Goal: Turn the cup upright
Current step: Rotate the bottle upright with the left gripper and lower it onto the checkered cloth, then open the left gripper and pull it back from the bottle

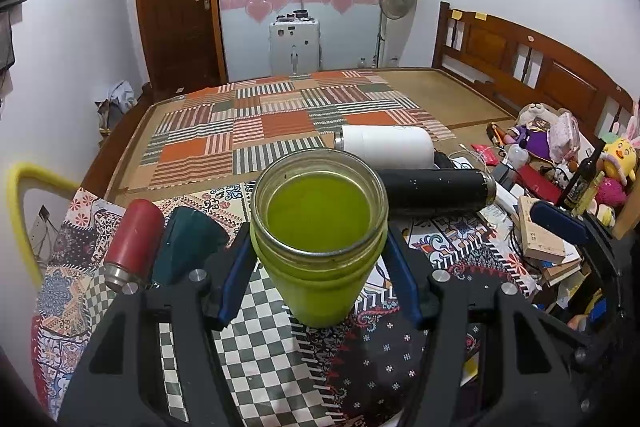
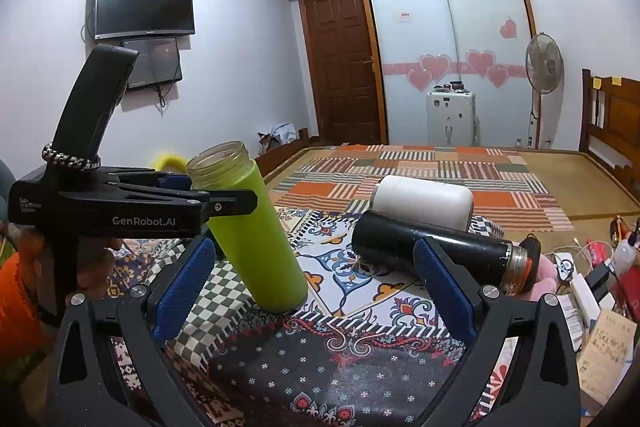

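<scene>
Left gripper [image 1: 320,267] is clamped on the green cup [image 1: 318,239], blue pads pressed against its sides just under the threaded neck; from the left wrist view the open mouth faces the camera and the inside looks green. From the right wrist view the same green cup [image 2: 250,231] stands mouth-up but tilted, top leaning to the left, with its base touching the patterned cloth [image 2: 360,291]; whether the base sits flat cannot be told. The left gripper [image 2: 218,203] grips it from the left at the upper body, and part of the hand [image 2: 94,263] holding that tool shows below it. Right gripper [image 2: 316,287] is spread wide, nothing between its blue pads [image 2: 182,287], hanging just above the cloth, near the cup's base but apart from it. Other vessels lie on their sides: a black bottle [image 2: 432,247] to the right of the cup, steel neck pointing right; a white bottle [image 2: 424,201] just behind it. In the left wrist view the black bottle [image 1: 436,191] and white bottle [image 1: 386,145] lie beyond the cup, and a red bottle [image 1: 134,243] and a dark teal cup [image 1: 186,243] lie left of it, close beside the left finger. Cloth covers the near end of a bed [image 1: 440,91] with a striped patchwork mat [image 1: 280,123]. Plush toys [image 1: 616,155], books and cables clutter the right edge.
</scene>
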{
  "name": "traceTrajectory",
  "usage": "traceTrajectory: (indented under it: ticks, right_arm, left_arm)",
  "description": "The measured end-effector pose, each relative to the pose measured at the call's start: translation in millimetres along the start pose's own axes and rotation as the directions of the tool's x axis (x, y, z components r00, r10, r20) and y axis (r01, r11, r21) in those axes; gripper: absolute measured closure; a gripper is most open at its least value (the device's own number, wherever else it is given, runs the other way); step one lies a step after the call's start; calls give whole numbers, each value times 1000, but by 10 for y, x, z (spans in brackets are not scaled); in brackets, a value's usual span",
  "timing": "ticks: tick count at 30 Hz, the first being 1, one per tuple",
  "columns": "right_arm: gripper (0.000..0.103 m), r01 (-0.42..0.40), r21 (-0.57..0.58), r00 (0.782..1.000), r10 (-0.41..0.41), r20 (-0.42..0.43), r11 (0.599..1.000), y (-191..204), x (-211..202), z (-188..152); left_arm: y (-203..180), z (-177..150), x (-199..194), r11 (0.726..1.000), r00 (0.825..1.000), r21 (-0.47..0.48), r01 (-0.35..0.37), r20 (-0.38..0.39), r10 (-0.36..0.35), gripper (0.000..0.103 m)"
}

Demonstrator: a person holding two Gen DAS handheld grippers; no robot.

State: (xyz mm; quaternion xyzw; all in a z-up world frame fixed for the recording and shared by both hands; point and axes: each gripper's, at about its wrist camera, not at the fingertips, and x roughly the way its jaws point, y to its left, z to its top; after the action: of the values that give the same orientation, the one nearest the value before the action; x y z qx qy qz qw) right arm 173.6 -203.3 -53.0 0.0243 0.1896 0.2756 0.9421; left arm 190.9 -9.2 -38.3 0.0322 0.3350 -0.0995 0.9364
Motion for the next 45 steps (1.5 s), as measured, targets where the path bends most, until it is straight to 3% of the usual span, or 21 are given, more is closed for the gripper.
traceTrajectory:
  ticks: [15, 20, 25, 29, 34, 38, 45]
  right_arm:
    - [3, 23, 20, 1000, -24, 18, 1000, -47, -116, 42]
    - [3, 29, 22, 999, -30, 30, 999, -22, -191, 89]
    - [3, 34, 16, 997, -35, 65, 999, 76, -356, 166]
    - [3, 40, 6, 994, -40, 103, 999, 202, -537, 237]
    - [3, 53, -8, 985, -51, 165, 999, 400, -824, 329]
    - [0, 61, -20, 973, -55, 224, 998, 573, -1064, 380]
    - [0, 64, -40, 959, -51, 280, 997, 808, -1343, 376]
  left_arm:
    - [66, 19, 262, 999, 1000, -37, 5, -29, -6, 40]
    - [13, -79, 51, 1000, 1000, -9, -19, 13, 19, 38]
    - [2, -200, -387, 998, 992, -19, -68, 103, 69, 38]
    - [-46, -311, -875, 993, 966, -16, -119, 228, 120, 38]
    - [-152, -469, -1472, 985, 911, -43, -169, 374, 173, 33]
    - [-222, -627, -1786, 981, 879, -71, -180, 437, 193, 32]
    - [-290, -876, -2134, 977, 835, -126, -171, 508, 212, 14]
